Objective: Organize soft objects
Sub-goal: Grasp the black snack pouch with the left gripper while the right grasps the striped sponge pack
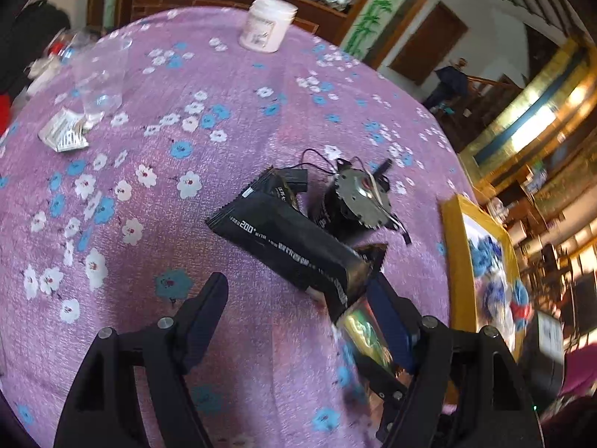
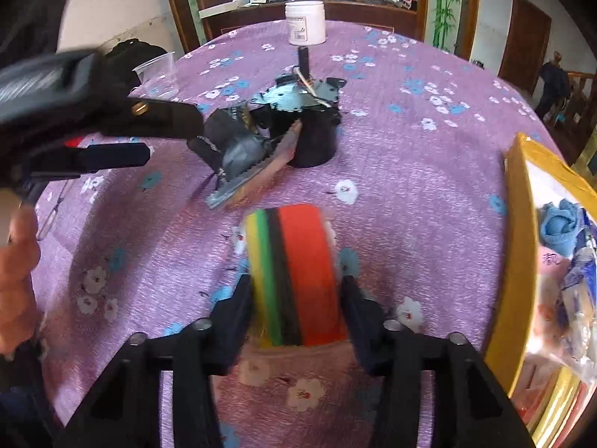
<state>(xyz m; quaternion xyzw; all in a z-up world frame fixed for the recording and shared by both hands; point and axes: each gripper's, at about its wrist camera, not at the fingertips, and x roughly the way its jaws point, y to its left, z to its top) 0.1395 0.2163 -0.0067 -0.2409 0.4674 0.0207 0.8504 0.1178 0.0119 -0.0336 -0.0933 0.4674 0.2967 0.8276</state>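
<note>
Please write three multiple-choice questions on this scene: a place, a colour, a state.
1. Where does the white jar stand? A) at the table's far edge B) in a yellow box C) inside a cup
2. Widest stripe of the sponge stack? A) blue B) red C) white
3. The left gripper is: A) open B) shut on a cup C) shut on a jar
Answers: 1A, it stands by the far rim; 2B, red fills the stack's right half; 3A, its fingers stand apart, clamping nothing.
</note>
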